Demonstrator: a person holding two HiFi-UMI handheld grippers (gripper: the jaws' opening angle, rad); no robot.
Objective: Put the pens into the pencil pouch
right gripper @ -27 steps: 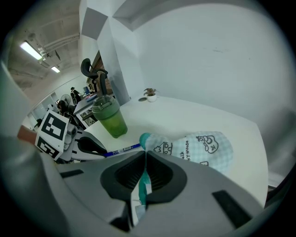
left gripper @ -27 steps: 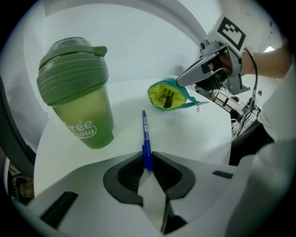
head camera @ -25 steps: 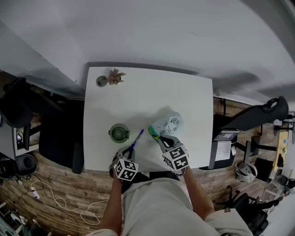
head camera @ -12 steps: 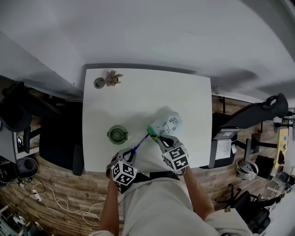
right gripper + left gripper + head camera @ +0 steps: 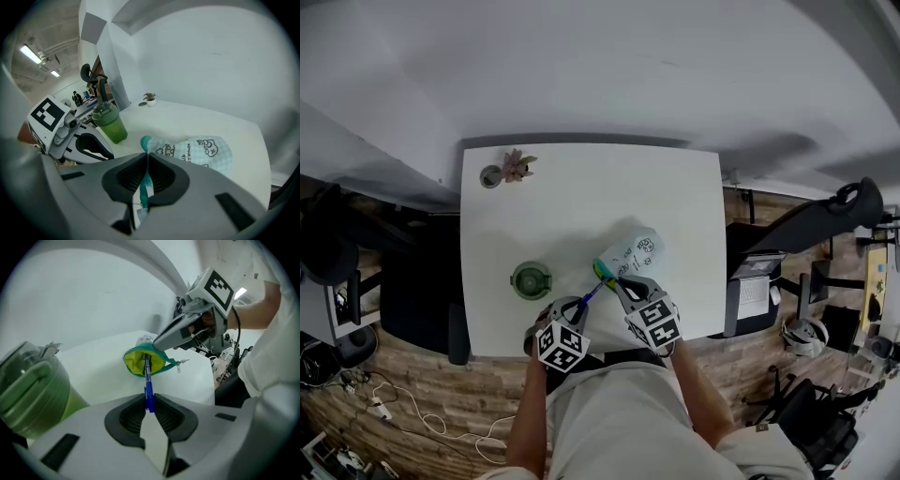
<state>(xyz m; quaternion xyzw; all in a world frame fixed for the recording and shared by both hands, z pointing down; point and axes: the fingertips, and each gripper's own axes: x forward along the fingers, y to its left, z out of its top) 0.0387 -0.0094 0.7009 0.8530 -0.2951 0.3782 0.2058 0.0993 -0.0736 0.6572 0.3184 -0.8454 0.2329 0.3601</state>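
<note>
A pale checked pencil pouch (image 5: pixel 636 253) lies on the white table (image 5: pixel 572 202), its mouth with teal rim and yellow lining (image 5: pixel 139 363) turned toward me. My right gripper (image 5: pixel 617 281) is shut on the teal rim (image 5: pixel 145 174) and holds the mouth up and open. My left gripper (image 5: pixel 577 309) is shut on the rear end of a blue pen (image 5: pixel 148 389). The pen (image 5: pixel 590 296) points up and right, and its tip is inside the pouch mouth. The printed body of the pouch (image 5: pixel 199 151) stretches away from the right gripper.
A green lidded cup (image 5: pixel 531 279) stands just left of the left gripper, and looms close in the left gripper view (image 5: pixel 29 397). A small potted plant (image 5: pixel 514 166) and a little round pot (image 5: pixel 490 176) sit at the far left corner. Chairs and cables surround the table.
My left gripper has risen and moved right with the blue pen, bringing its tip from beside the cup into the pouch mouth. The right gripper has kept still on the rim.
</note>
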